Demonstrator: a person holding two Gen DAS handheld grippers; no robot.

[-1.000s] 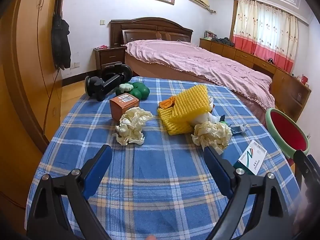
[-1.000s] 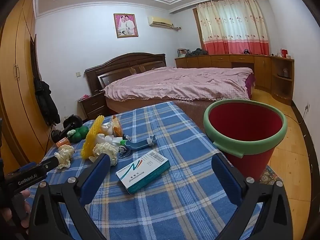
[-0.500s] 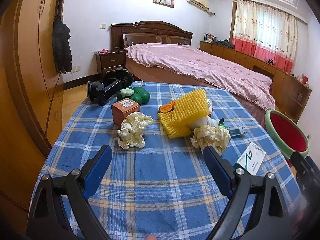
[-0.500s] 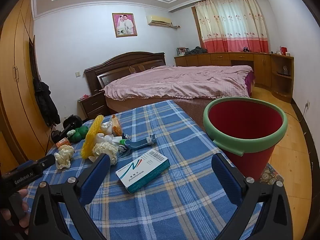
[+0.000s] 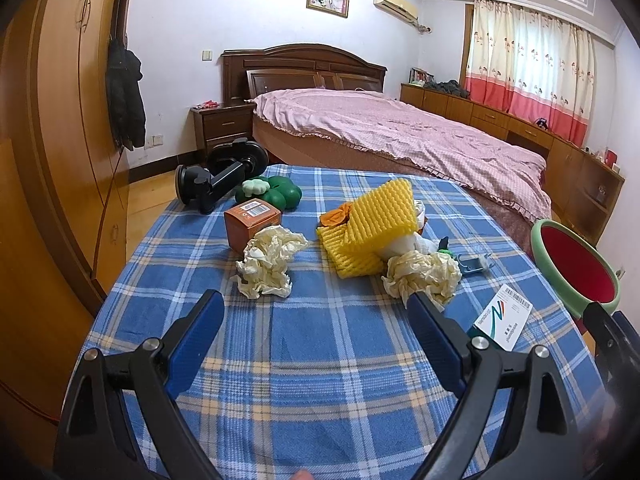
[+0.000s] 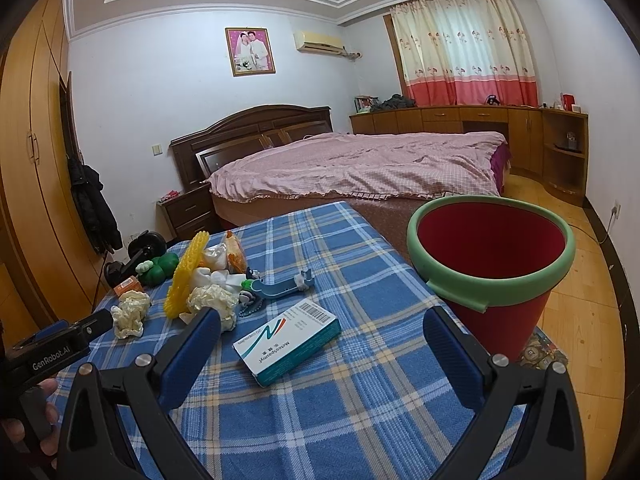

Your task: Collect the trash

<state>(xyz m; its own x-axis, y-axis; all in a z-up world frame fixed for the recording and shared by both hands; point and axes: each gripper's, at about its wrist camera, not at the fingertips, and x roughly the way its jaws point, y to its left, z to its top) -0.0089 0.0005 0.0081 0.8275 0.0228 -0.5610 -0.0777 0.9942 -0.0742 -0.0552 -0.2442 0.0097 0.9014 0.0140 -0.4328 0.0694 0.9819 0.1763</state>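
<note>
Blue pads sit on the inside of my fingers, and both pairs are spread wide with nothing in them. My left gripper [image 5: 312, 312] hangs over the checked blue cloth [image 5: 320, 380] on the table. Just past its fingertips lie two crumpled paper balls — one paper ball on the left [image 5: 268, 266] and one paper ball on the right [image 5: 422, 276], which the right finger partly hides. Between them, a bit farther back, is a yellow foam net [image 5: 368, 228], folded and propped up. An orange box [image 5: 251, 222] touches the left ball. Behind it are a green toy [image 5: 276, 194] and a black holder [image 5: 218, 174] at the far edge.

My right gripper [image 6: 320, 332] is open over the same cloth. A white and teal medicine box [image 6: 288, 340] lies flat between its fingers. A blue clip [image 6: 280, 286] lies just behind the box, near the pile of trash. Off the right side of the table stands a red bucket [image 6: 492, 256] with a green rim — I cannot see its bottom. A pink bed [image 6: 360, 168] is far behind.
</note>
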